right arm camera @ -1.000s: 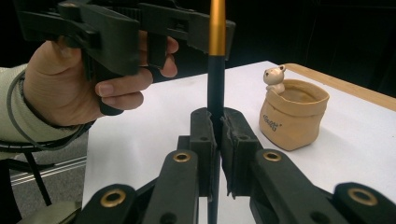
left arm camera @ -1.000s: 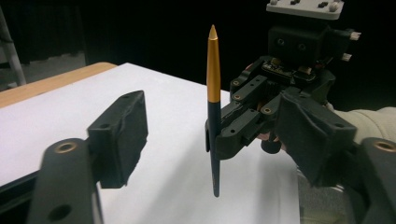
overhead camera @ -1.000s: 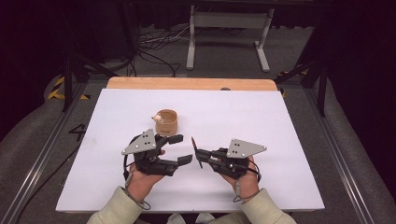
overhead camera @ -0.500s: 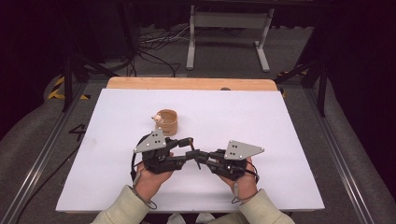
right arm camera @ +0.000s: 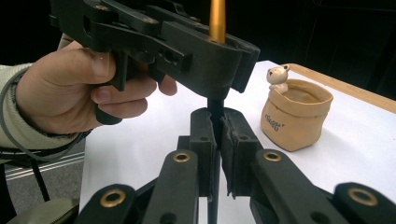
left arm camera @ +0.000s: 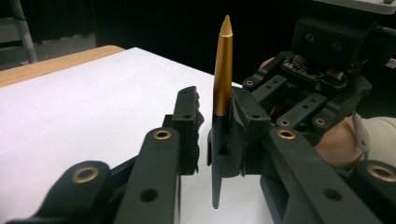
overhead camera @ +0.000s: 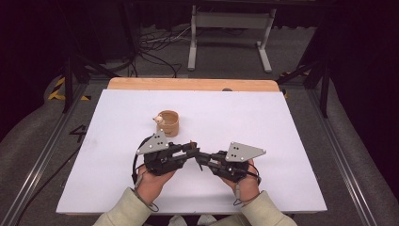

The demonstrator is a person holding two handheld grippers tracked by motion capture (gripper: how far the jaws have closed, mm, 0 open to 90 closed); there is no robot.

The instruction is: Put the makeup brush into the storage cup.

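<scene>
A pen with a gold upper half and a black lower half stands upright between the two grippers near the table's front middle. My right gripper is shut on its black lower part. My left gripper reaches in from the left, higher on the pen. Its jaws have just been closing around the barrel. One pad touches the pen and a narrow gap shows at the other pad. In the high view my right gripper meets the left one tip to tip, with the pen's gold tip poking up.
A small tan pot with a little bear figure on its rim stands just behind the grippers. The white table sheet extends to a wooden strip at the far edge. Metal stands and cables lie on the floor beyond.
My left gripper has moved right to meet the right gripper, and its jaws have narrowed around the pen. The right gripper has stayed in place, shut on the pen.
</scene>
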